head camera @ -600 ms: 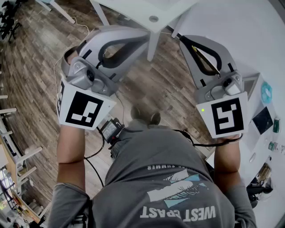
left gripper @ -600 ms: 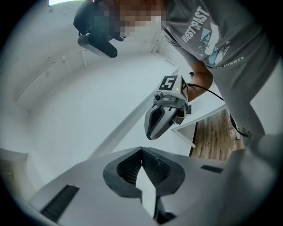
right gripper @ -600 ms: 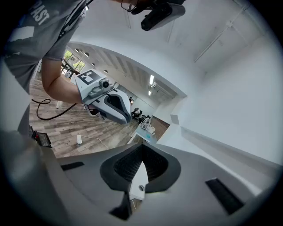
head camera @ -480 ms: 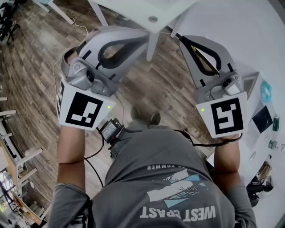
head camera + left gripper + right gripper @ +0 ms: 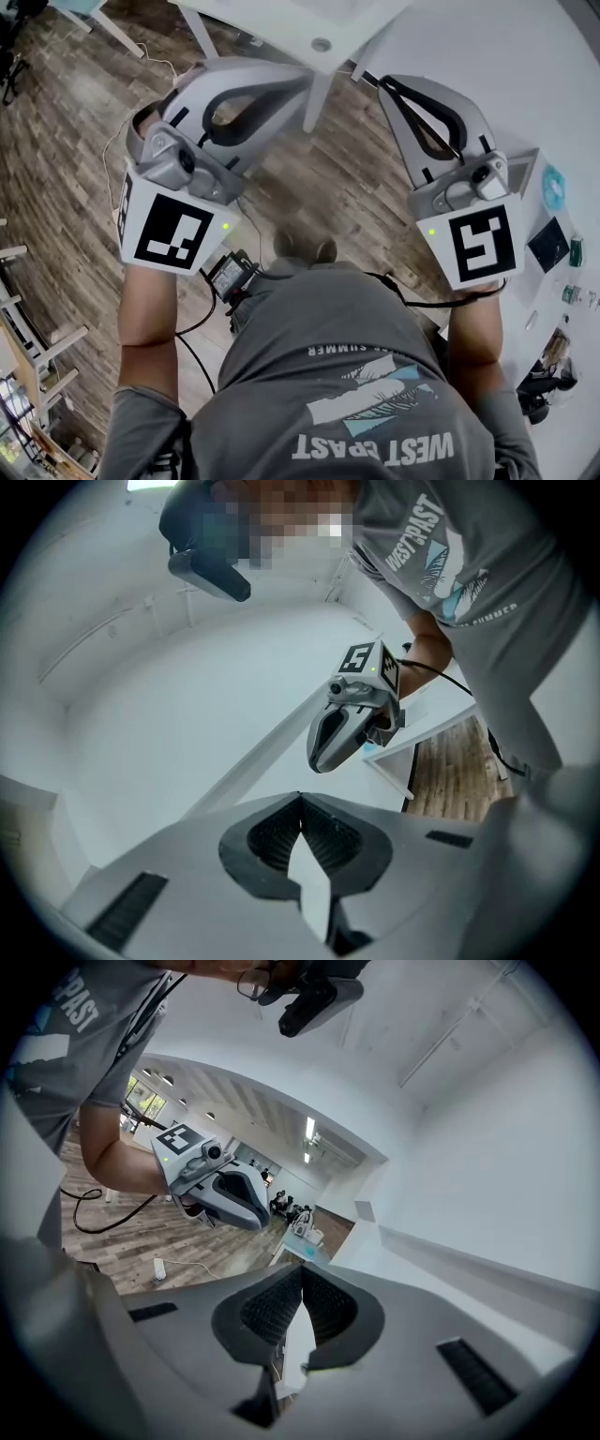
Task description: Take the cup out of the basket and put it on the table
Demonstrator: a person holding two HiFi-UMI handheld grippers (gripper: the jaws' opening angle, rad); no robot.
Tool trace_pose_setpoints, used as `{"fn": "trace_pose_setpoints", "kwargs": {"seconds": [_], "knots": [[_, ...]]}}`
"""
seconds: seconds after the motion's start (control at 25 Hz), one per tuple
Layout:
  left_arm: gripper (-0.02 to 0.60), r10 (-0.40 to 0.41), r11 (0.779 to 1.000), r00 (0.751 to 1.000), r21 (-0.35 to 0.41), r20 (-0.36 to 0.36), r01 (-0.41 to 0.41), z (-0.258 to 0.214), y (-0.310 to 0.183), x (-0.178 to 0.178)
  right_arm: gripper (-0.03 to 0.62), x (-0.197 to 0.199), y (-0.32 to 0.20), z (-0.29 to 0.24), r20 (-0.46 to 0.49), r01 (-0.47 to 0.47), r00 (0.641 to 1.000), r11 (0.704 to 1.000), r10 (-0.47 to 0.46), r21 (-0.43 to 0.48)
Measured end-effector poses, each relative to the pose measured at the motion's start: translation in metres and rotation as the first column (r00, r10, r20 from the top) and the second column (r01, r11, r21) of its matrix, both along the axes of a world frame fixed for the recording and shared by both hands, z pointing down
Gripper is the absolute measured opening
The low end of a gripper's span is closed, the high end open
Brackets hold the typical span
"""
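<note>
No cup or basket shows in any view. In the head view, my left gripper (image 5: 302, 84) and right gripper (image 5: 382, 82) are held side by side in front of the person's chest, over the wooden floor. Both point away toward a white table. In the left gripper view the jaw tips meet at my left gripper (image 5: 301, 800) with nothing between them, and the right gripper (image 5: 352, 726) hangs ahead against a white wall. The right gripper view shows my right gripper (image 5: 302, 1271) likewise shut and empty, with the left gripper (image 5: 223, 1192) beyond it.
A white table (image 5: 323, 33) with a slanted leg (image 5: 320, 94) stands just ahead. A white counter (image 5: 525, 112) on the right carries small items (image 5: 551, 246). Wooden floor (image 5: 66, 141) spreads to the left, with a cable and a small box (image 5: 230, 275) near the person's feet.
Both grippers have hardly moved. The head view has drifted slightly, so the floor and table sit a little differently in frame.
</note>
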State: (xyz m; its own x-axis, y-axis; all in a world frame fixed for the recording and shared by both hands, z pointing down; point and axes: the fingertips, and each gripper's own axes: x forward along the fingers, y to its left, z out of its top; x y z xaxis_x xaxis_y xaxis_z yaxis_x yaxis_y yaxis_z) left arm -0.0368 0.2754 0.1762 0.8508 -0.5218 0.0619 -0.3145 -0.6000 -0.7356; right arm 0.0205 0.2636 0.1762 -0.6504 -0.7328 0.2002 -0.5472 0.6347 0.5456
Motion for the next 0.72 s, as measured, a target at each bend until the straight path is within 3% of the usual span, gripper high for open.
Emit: {"fn": "trace_pose_setpoints", "kwargs": {"seconds": [0.36, 0.72], "knots": [[0.009, 0.038, 0.999, 0.999, -0.013, -0.027, -0.038, 0.003, -0.013, -0.005, 0.012, -0.005, -0.013, -0.004, 0.01, -0.045, 0.999, 0.999, 0.045, 0.013], [0.009, 0.021, 0.999, 1.0, -0.03, 0.007, -0.021, 0.003, -0.041, 0.045, 0.012, 0.044, -0.045, -0.007, 0.047, -0.027, 0.999, 1.0, 0.026, 0.016]]}}
